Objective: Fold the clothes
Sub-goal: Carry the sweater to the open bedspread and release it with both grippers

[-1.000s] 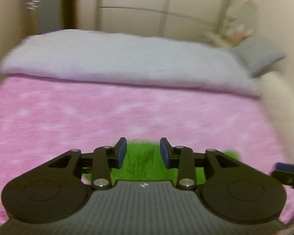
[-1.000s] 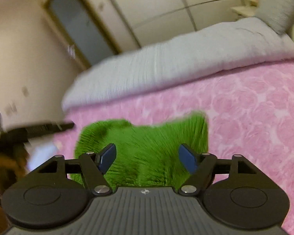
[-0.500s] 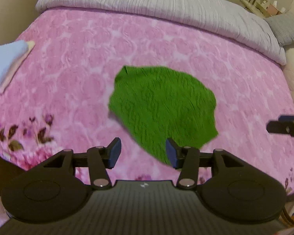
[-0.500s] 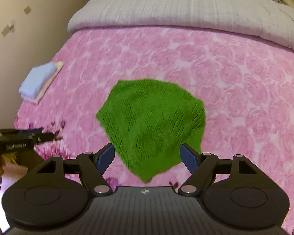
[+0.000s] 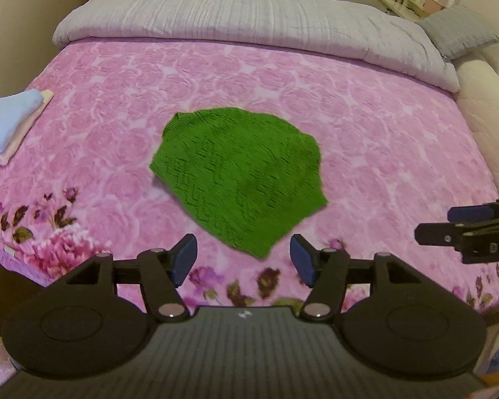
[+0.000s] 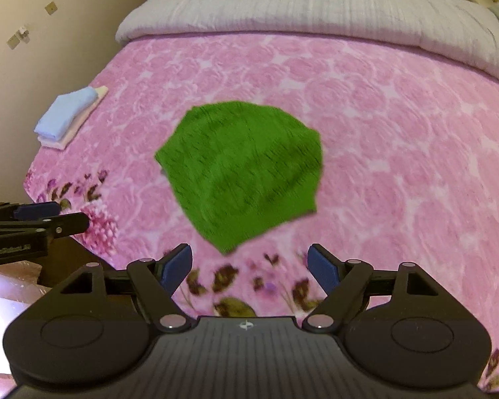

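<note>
A green knitted garment lies folded and flat in the middle of the pink floral bedspread; it also shows in the right wrist view. My left gripper is open and empty, held back above the bed's near edge, short of the garment. My right gripper is open and empty, also near the front edge. Each gripper shows from the side in the other's view: the right gripper and the left gripper.
A folded light-blue cloth on a cream one lies at the bed's left edge, also in the right wrist view. A grey duvet lies rolled along the far side, with a grey pillow at the far right.
Both grippers have let go of the green garment and pulled up and back from it. The garment now lies flat on the bed. The left jaws have opened wider.
</note>
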Available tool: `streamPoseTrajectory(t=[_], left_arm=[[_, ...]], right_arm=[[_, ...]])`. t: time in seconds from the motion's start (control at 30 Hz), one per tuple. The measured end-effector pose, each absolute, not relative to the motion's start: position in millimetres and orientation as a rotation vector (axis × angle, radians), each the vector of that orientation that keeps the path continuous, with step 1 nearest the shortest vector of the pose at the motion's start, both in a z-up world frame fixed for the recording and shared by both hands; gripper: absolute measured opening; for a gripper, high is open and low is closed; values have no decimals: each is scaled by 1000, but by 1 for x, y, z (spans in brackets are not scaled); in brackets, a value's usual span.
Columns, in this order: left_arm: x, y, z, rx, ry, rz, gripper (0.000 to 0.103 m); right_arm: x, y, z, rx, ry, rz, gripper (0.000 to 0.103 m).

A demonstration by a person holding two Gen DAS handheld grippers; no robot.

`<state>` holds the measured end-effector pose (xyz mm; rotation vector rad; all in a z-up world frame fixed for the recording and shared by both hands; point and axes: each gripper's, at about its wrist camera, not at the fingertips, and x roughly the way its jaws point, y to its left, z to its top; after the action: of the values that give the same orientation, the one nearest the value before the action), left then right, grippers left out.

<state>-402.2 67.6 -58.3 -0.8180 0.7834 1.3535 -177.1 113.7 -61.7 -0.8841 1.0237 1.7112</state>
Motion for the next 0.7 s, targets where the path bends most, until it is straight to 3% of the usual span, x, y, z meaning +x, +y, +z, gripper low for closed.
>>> streamPoseTrajectory(t=[0.7], left_arm=[[-408, -9, -31, -796, 717, 1414, 59]], right_arm=[[-188, 55, -40, -876, 946, 1798, 80]])
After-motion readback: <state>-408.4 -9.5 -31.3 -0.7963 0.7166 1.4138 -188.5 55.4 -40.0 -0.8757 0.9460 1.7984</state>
